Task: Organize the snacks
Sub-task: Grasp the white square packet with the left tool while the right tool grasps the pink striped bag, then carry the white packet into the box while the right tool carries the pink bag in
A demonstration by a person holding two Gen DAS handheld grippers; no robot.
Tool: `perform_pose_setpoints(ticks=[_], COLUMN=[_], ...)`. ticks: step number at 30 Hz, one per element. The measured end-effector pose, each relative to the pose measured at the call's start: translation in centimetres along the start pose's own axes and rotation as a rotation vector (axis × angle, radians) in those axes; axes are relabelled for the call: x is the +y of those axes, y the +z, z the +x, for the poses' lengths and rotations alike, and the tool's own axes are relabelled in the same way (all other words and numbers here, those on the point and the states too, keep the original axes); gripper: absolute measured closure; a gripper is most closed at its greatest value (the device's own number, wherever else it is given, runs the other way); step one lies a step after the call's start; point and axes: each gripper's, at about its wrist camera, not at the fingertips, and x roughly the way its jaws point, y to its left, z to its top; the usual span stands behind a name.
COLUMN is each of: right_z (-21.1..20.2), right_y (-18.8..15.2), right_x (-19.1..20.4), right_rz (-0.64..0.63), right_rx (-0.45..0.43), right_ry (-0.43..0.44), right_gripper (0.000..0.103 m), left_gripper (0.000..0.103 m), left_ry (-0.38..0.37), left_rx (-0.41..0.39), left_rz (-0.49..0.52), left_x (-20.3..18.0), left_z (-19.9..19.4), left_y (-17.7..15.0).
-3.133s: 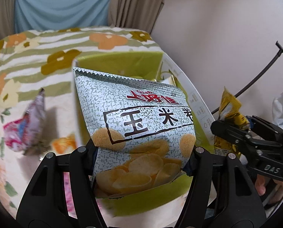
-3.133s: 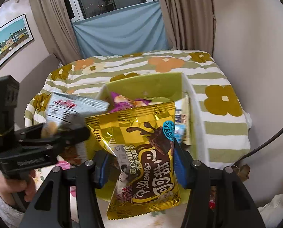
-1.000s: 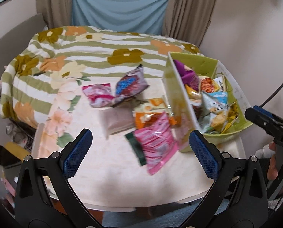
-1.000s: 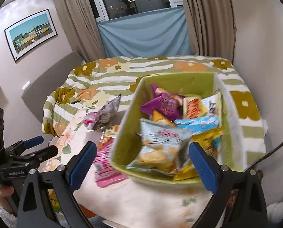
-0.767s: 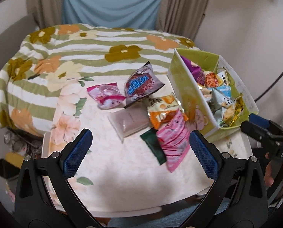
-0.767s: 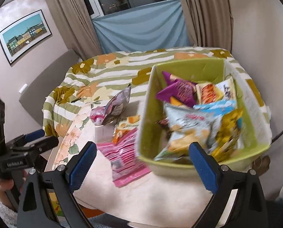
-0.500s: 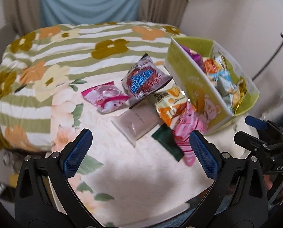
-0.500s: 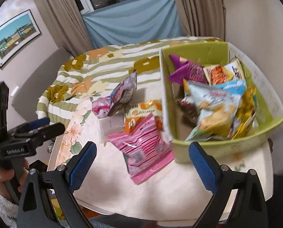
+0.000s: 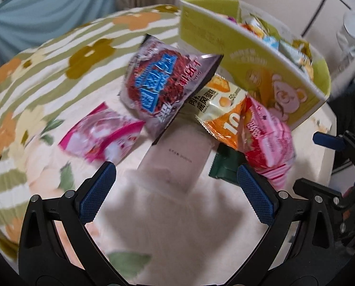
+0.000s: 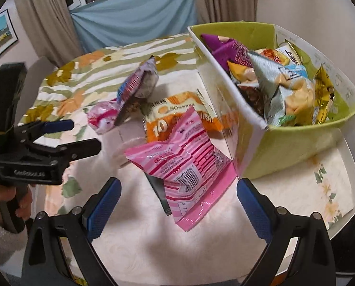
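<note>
Loose snack packets lie on the table left of a green box (image 10: 296, 147). My left gripper (image 9: 175, 186) is open just above a pale translucent packet (image 9: 177, 159). Beyond it lie a purple-and-blue bag (image 9: 163, 81), a pink bag (image 9: 101, 138), an orange packet (image 9: 222, 109) and a dark green packet (image 9: 225, 164). My right gripper (image 10: 177, 190) is open over a pink striped packet (image 10: 187, 164), which leans on the orange packet (image 10: 172, 119). The box holds a grey-green chip bag (image 10: 284, 90), a gold packet (image 10: 322, 95) and others.
The green box (image 9: 260, 54) stands at the table's right side, near the wall. The left gripper (image 10: 79, 135), held by a hand (image 10: 1, 202), shows at the left of the right wrist view. A flowered striped cloth (image 10: 87, 76) covers the far part of the table.
Both grippers let go of the chip bag and the gold packet, which now lie in the box. Both then swung left and came down close over the loose packets.
</note>
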Motion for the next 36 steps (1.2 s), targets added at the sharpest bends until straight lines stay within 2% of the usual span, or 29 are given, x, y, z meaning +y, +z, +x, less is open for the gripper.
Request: perform_pose_setpoints(ticks=[7,12,15,26,36], right_z=[2.9,4.3,5.1,6.4,8.1], right_y=[-0.9,-0.8,-0.7,0.1,1.2], right_x=[0.3,0.0,-0.1,-0.7,-0.9], right_rz=[-0.008,0.016,0.034,0.073,0.086], right_rx=[0.017,0.019,0.022,0.007,0.008], right_ry=[-0.051,-0.048,-0.047,-0.049,-0.047], right_gripper=[0.006,0.006,0.006,0.007,0.007], left_gripper=[0.009,0.019,0.021,0.038,0.04], left_ry=[-0.01,-0.017,-0.021,0.002,0.001], left_rx=[0.045,0.069,0.092,0.12,0.159], left_rz=[0.1,0.114,0.12,0.148,0.052], left_x=[-0.8,-0.7,-0.7,-1.1,-1.3], left_z=[4.5,6.5,7.6,7.9,5.7], left_y=[0.6,1.1,1.3,1.2,-1.4])
